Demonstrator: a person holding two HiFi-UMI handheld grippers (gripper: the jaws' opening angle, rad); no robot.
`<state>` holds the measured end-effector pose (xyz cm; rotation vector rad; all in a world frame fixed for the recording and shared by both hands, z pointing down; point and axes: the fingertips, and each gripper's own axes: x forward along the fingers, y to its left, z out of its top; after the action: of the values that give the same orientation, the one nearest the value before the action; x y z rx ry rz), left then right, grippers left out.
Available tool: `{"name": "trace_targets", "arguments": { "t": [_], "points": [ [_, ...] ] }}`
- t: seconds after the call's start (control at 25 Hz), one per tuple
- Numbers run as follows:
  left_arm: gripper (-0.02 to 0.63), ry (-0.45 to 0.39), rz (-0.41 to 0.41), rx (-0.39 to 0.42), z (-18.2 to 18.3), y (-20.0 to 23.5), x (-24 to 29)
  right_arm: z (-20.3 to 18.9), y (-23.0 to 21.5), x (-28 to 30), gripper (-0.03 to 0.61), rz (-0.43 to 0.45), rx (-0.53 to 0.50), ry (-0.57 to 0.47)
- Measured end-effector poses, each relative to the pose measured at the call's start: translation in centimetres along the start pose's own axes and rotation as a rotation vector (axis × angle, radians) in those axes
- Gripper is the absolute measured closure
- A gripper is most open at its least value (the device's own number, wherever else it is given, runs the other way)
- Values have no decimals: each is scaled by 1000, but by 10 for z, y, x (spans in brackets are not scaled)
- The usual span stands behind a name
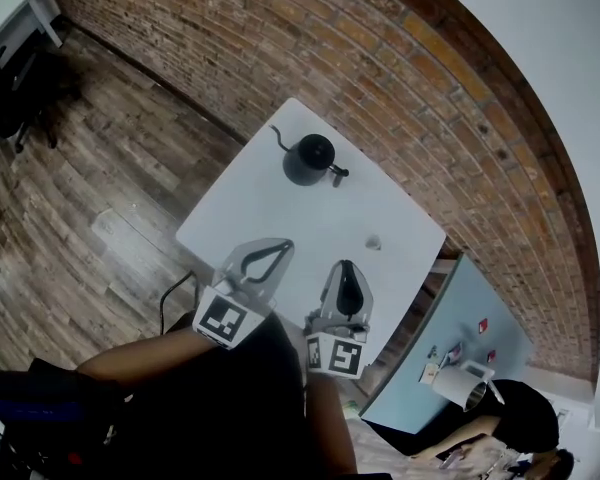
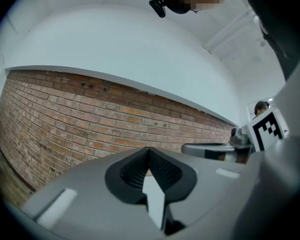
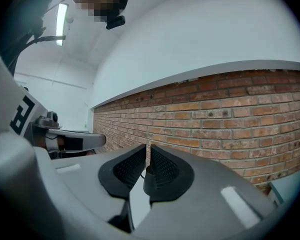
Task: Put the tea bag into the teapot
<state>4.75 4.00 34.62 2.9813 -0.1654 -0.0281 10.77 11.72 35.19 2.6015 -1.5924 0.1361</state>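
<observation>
- From my head camera I look steeply down on a white table (image 1: pixel 242 211) standing on a wooden floor (image 1: pixel 100 168), with one side running along a curved-looking brick wall (image 1: pixel 330 58).
- A black teapot (image 1: pixel 310 158) stands upright on the far part of the table. Its thin spout curves out to the left and its handle sticks out to the right.
- The tea bag (image 1: pixel 373 241) is a small pale thing lying on the table near the right edge. It is apart from the teapot and a little ahead of my right gripper. Nothing touches it.
- My left gripper (image 2: pixel 149 150) hangs over the near edge of the table, aimed toward the wall. Its fingers are together at the tips, with nothing between them.
- My right gripper (image 3: pixel 147 149) is just beside it, also over the near edge. Its fingers stand slightly apart, leaving a narrow slit at the tips, and they grip nothing. Through the gap lower down I see the far-off teapot as a small dark shape.
- Each gripper's camera shows the other gripper off to one side.
- A light blue table (image 1: pixel 450 338) stands to the right of the white one, where a person (image 1: pixel 520 418) sits.
</observation>
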Motion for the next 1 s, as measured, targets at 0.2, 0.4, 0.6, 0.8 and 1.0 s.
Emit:
{"name": "trace_targets", "arguments": {
  "t": [0.2,0.4,0.6,0.8,1.0],
  "points": [
    [615,1,27,-8,-1,5,7,-8,-5,29,548,77,-19,26],
    [615,5,114,8,2,27,14,-17,-10,64,528,151,-19,45],
    [615,-36,112,7,6,30,17,-35,-12,92,510,229,-17,87],
    [615,-37,182,0,5,44,18,-45,-14,120,479,274,-29,113],
    [615,-25,220,1,2,51,20,-57,-22,148,458,306,-21,117]
  ]
}}
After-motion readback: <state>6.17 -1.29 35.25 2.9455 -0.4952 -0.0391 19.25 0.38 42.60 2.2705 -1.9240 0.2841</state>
